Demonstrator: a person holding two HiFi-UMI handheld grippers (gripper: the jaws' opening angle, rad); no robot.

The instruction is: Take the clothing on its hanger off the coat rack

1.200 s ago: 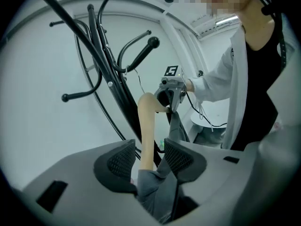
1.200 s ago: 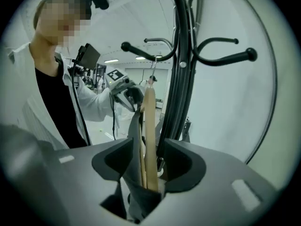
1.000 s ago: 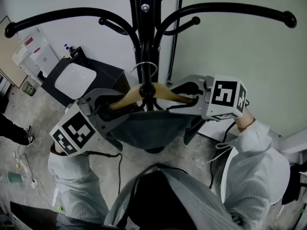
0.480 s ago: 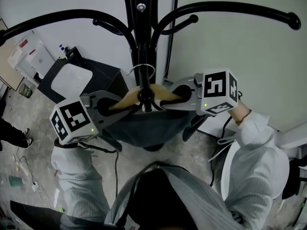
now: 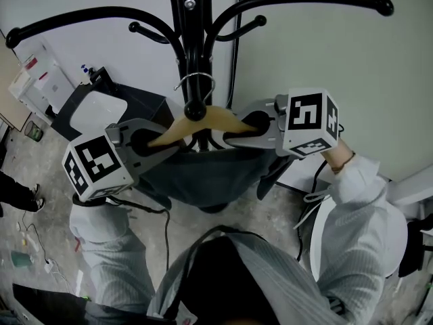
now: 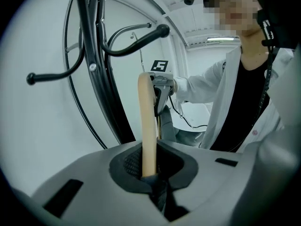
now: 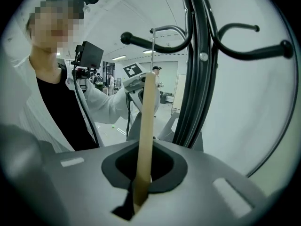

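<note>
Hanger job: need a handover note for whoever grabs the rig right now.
Left gripper: jaws have just been closing, now clamped on the hanger's left end.
Right gripper: shut on the hanger's right end.
Clothing hangs from the hanger. Its hook sits over a peg on the coat rack.
Done: both grips set.
Left: lift the hook clear of the peg, then draw hanger and clothing away from the rack.

A black stand with a white square top (image 5: 101, 110) sits on the grey concrete floor (image 5: 42, 162) by the white wall (image 5: 325, 53). Near it is a white box with a red label (image 5: 42, 80). Someone's dark shoe (image 5: 28, 199) shows at the left edge.
</note>
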